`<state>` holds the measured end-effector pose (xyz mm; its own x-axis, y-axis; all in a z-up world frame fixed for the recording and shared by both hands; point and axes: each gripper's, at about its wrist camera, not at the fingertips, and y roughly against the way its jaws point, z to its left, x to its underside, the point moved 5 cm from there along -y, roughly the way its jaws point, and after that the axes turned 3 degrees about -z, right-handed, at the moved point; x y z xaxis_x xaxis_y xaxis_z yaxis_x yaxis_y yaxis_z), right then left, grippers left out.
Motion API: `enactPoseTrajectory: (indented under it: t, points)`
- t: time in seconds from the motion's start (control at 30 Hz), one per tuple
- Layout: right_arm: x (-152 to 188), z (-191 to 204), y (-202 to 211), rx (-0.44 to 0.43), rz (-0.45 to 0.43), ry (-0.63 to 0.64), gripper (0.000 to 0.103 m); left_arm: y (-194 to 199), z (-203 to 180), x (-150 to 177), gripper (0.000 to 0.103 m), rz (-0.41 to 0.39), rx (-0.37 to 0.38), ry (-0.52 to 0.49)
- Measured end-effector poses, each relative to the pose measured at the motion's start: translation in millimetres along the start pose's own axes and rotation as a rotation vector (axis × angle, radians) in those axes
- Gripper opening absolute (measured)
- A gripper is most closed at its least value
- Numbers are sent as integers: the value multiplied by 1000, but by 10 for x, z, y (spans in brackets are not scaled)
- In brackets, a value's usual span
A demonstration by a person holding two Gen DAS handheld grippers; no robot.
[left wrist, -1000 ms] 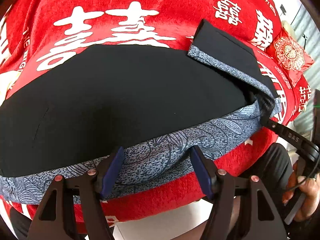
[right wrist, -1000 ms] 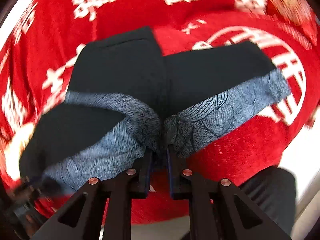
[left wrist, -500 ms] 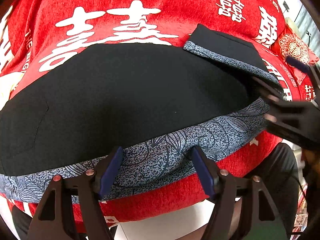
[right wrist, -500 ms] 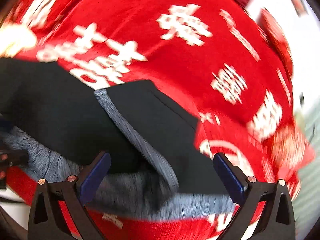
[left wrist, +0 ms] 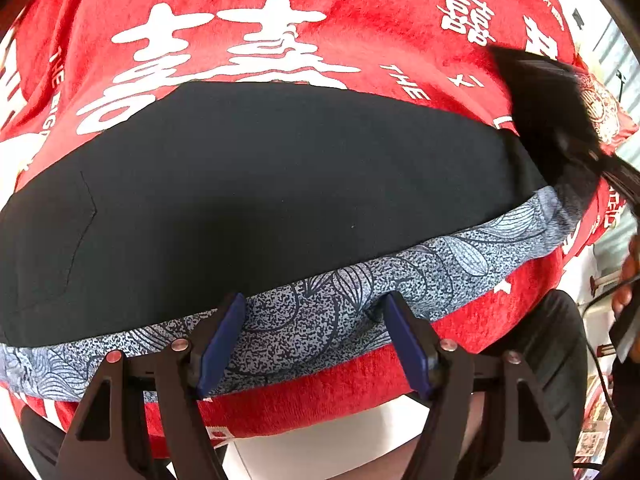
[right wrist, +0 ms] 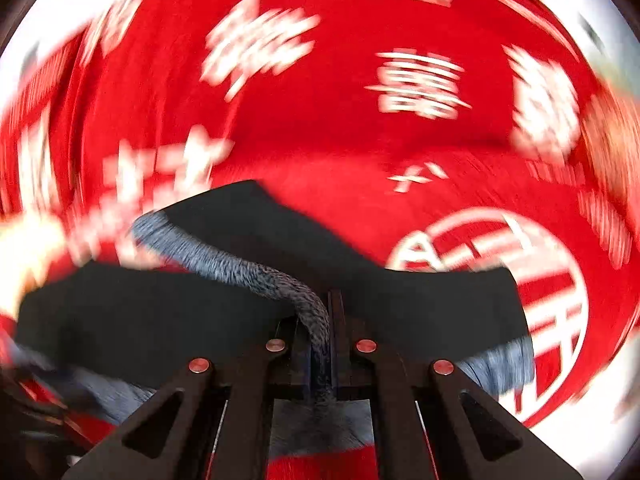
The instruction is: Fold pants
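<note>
While blur smears the cloth (right wrist: 340, 140), right tongs (right wrist: 330, 320) pinch the pants (right wrist: 256, 276); left tongs (left wrist: 312, 332) gape over them.

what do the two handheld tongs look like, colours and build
The left tongs have black angular arms with triangular cut-outs, small copper-coloured rivets at the pivots, and flat dark-blue fingers. The right tongs are the same build: black arms, triangular cut-outs, four copper-coloured rivets. A thin black cable shows near the person's hand at the left view's edge. No sleeve can be made out.
</note>
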<state>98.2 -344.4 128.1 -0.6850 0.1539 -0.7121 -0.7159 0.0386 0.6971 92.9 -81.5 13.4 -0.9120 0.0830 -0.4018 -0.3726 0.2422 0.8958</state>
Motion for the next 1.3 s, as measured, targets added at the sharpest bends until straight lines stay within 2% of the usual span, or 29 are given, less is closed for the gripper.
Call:
enactPoseTrajectory:
  t: [0.07, 0.13, 0.2, 0.23, 0.27, 0.33, 0.4, 0.47, 0.5, 0.53, 0.57, 0.6, 0.63, 0.67, 0.73, 0.8, 0.87, 0.9, 0.93, 0.97, 1.03, 1.1, 1.13, 1.17, 1.3]
  points:
    - [72, -446, 97, -53, -4, -171, 7, -2, 4, 0, 75, -1, 2, 3]
    - [261, -817, -24, -60, 45, -271, 7, -7, -4, 2, 75, 0, -3, -1]
    - [441, -998, -224, -81, 106, -343, 7, -16, -25, 6, 77, 4, -13, -13]
    - [589, -1112, -354, -85, 156, -382, 13, -19, -31, 9, 77, 6, -19, -17]
    - [662, -1152, -407, -107, 174, -404, 14, -22, -37, 5, 77, 7, -24, -20]
    - [692, -1202, -394, -146, 139, -442, 14, -19, -46, -2, 77, 16, -29, -19]
    - [674, -1217, -355, -170, 135, -455, 26, 0, -60, -17, 77, 27, -15, -3]
    - [628, -1253, -272, -170, 99, -450, 69, 14, -96, -35, 77, 33, 3, 2]
    - [613, -1272, -224, -157, 74, -451, 78, 18, -127, -44, 77, 33, 9, -2]
    - [597, -1304, -182, -140, 46, -457, 80, 8, -157, -50, 77, 35, 9, -7]
    - [578, -1336, -169, -144, 34, -465, 75, -10, -183, -56, 77, 39, 5, -14]
    - [574, -1371, -189, -152, 47, -466, 63, -37, -219, -61, 77, 43, -3, -23]
    - [584, -1378, -237, -146, 72, -456, 30, -57, -238, -65, 77, 43, -10, -29]
    - [591, -1378, -316, -130, 107, -446, 15, -74, -251, -67, 77, 45, -17, -32]
    - [581, -1429, -329, -140, 113, -464, 11, -80, -269, -80, 77, 45, -23, -35]
    - [500, -1461, -183, -141, 57, -460, 11, -79, -265, -89, 77, 47, -17, -30]
    - [464, -1516, -137, -92, 24, -441, 11, -106, -258, -92, 77, 51, -21, -27]
    - [523, -1596, -243, -57, 69, -463, 11, -120, -263, -95, 77, 52, -30, -33]
    - [625, -1682, -377, -62, 134, -516, 12, -124, -270, -94, 77, 51, -38, -42]
    - [723, -1754, -463, -112, 178, -592, 12, -124, -279, -91, 77, 50, -44, -48]
    - [768, -1838, -354, -147, 128, -644, 13, -118, -274, -82, 78, 49, -42, -47]
    - [814, -1838, -194, -127, 106, -625, 49, -130, -272, -86, 78, 49, -46, -43]
    - [879, -1843, -144, -122, 111, -641, 88, -136, -275, -91, 78, 49, -48, -43]
    - [918, -1843, -117, -145, 103, -656, 92, -143, -286, -98, 79, 49, -50, -43]
    - [987, -1821, -181, -253, 101, -714, 92, -164, -316, -109, 80, 48, -71, -54]
